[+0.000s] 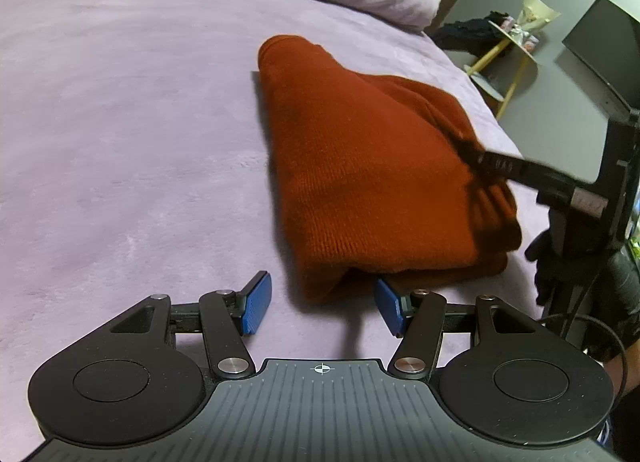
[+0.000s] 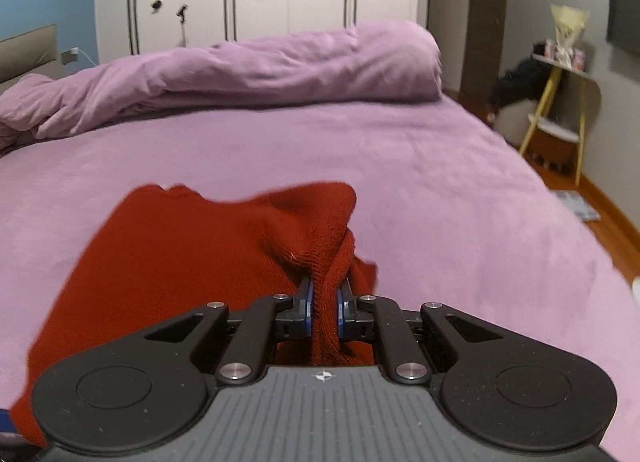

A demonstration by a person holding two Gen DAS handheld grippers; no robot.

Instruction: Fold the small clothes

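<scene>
A rust-red knitted garment (image 1: 360, 178) lies folded over on the purple bed, its near corner just in front of my left gripper (image 1: 324, 304). The left gripper is open and empty, its blue pads (image 1: 256, 302) apart on either side of that corner. In the right wrist view the same garment (image 2: 168, 262) spreads to the left, and my right gripper (image 2: 325, 302) is shut on a bunched edge of it, lifting the fabric. The right gripper's fingertips (image 1: 472, 152) show in the left wrist view, gripping the garment's right side.
The purple bed sheet (image 1: 120, 142) spreads to the left and far side. A rumpled purple duvet (image 2: 240, 74) lies along the far end. Right of the bed stand a yellow-legged side table (image 2: 560, 102), dark clothes and a wall screen (image 1: 600, 38).
</scene>
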